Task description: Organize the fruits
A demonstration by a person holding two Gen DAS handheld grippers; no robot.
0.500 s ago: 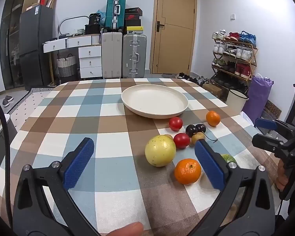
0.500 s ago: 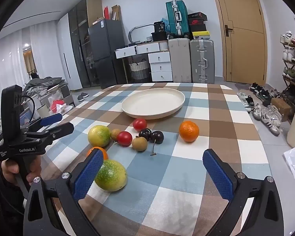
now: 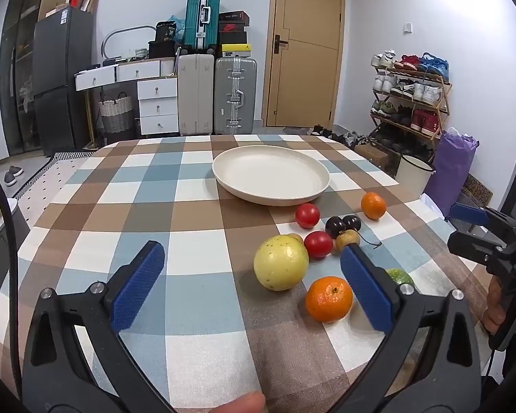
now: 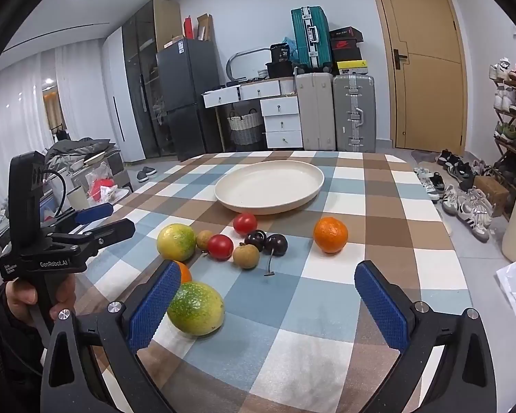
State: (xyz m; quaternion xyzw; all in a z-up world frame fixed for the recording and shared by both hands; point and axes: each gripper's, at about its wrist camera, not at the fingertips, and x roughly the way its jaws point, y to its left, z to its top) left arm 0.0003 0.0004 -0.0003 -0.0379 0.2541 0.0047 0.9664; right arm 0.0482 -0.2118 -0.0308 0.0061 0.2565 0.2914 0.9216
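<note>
Both hand-held grippers, left (image 3: 253,284) and right (image 4: 263,301), gape wide and empty; one pad half-hides a green fruit (image 3: 400,276).

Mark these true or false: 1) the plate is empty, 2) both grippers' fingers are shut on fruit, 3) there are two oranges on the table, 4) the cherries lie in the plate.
1) True: the cream plate holds nothing.
2) False: the left gripper and right gripper are open, holding nothing.
3) True: one orange sits apart to the right, another orange lies near the left gripper.
4) False: the dark cherries lie on the checked tablecloth, outside the plate.
</note>
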